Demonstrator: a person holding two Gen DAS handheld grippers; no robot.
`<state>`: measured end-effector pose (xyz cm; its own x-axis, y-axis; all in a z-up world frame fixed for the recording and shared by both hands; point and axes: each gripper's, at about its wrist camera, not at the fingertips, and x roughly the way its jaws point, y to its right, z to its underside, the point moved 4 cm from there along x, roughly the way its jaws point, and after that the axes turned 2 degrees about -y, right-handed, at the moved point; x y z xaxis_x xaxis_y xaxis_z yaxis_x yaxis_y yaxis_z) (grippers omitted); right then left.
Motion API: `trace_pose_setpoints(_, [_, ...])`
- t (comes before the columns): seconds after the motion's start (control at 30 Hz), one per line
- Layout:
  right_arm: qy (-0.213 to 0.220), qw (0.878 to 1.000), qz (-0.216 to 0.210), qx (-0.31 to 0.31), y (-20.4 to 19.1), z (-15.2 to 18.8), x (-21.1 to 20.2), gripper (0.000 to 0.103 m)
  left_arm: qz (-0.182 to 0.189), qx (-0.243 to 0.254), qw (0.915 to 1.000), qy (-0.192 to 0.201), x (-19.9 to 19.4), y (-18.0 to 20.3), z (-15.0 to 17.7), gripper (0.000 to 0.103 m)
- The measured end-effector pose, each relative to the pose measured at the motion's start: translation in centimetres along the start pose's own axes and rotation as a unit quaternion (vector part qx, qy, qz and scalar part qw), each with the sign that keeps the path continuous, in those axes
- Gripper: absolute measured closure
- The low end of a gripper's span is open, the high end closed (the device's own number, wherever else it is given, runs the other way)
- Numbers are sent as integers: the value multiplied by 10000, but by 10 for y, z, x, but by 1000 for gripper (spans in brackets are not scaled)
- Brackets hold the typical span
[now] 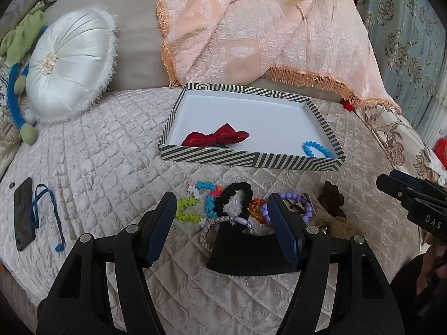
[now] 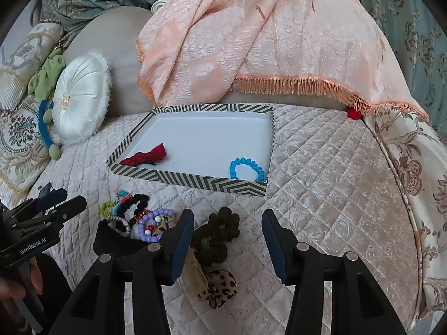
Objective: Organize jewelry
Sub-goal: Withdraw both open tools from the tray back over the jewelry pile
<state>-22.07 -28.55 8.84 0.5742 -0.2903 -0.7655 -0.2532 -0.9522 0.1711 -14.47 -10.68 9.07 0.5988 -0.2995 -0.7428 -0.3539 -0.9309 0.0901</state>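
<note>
A striped box (image 1: 245, 159) (image 2: 192, 182) on the quilted bed holds a red bow clip (image 1: 218, 137) (image 2: 146, 155) and a blue bead bracelet (image 1: 317, 149) (image 2: 247, 167). In front of it lies a pile: black scrunchie (image 1: 237, 198), purple bead bracelet (image 1: 304, 203) (image 2: 152, 224), green and blue bands (image 1: 187, 209), brown scrunchie (image 1: 331, 198) (image 2: 220, 234), leopard bow (image 2: 218, 287). My left gripper (image 1: 220, 212) is open just above the pile, empty. My right gripper (image 2: 227, 229) is open over the brown scrunchie, empty.
A black pouch (image 1: 245, 251) lies by the pile. A phone (image 1: 23, 212) and blue cord (image 1: 46, 209) lie at the left. A round white cushion (image 1: 67, 69) and a peach fringed throw (image 1: 265, 28) sit behind the box.
</note>
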Motion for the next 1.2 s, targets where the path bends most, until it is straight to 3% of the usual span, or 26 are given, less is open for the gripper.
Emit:
trace_pose_setpoints(0.7, [-4, 10000, 68, -34, -3, 13, -9, 47, -152, 41, 9998, 72, -11, -4, 11, 35])
trace_pose_setpoints(0.97, [-149, 9998, 74, -83, 8, 26, -4, 47, 681, -527, 9950, -515, 1, -25, 26, 35])
trace_pose_setpoints(1.2, [-309, 9992, -165, -202, 14, 44, 1, 47, 1106, -402, 9899, -791, 5, -26, 47, 35])
